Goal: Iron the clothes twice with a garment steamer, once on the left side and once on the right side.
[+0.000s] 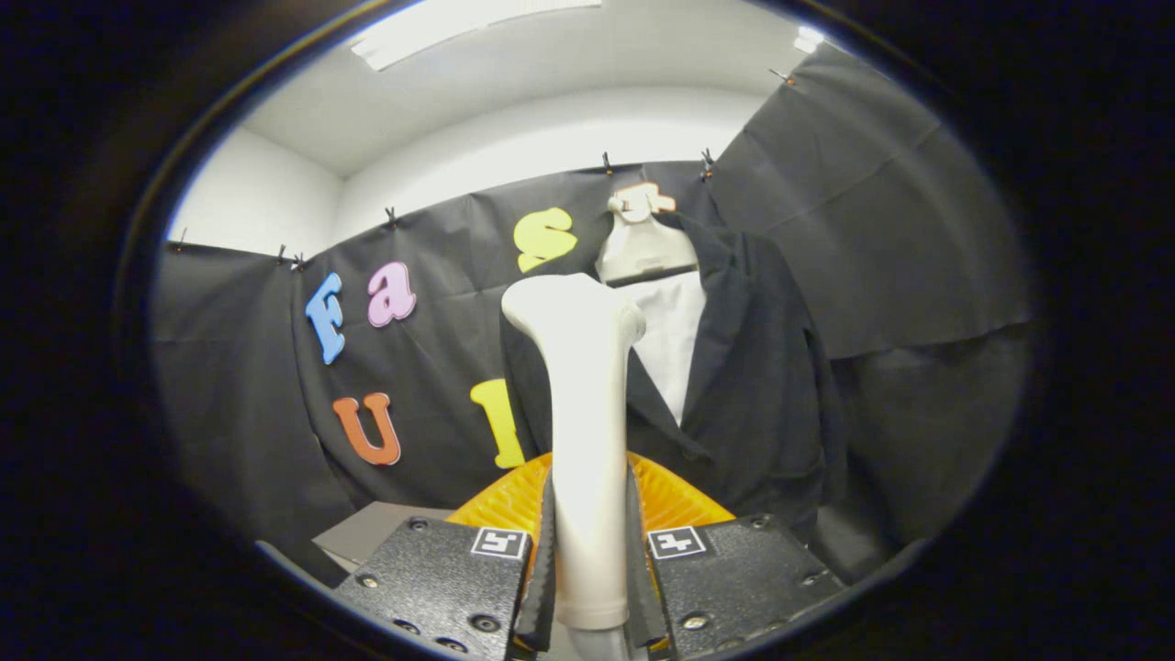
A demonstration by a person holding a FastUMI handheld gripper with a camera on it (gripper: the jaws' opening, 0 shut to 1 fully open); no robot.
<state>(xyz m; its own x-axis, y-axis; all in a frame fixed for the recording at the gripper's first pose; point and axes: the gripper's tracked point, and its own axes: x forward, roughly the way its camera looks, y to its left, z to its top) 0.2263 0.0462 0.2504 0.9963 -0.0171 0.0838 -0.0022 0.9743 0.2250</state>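
Gripper view, item one: garment steamer [587, 431], white, upright, its handle clamped between both black fingers [542, 569] of the gripper [589, 588], jaws nearly closed around it; head of steamer raised just in front of the clothes. Item two: dark jacket [753, 386] over white shirt [675, 340], hung on a pale hanger [643, 248] against the booth's black cloth wall, beyond the fingers; orange ribbed piece [670, 500] behind the handle; grey surface [376, 528] low beside the fingers.

The claw [590, 551], at the lower middle of the frame, has both fingers [547, 551] pressed against an upright white handle [587, 441].
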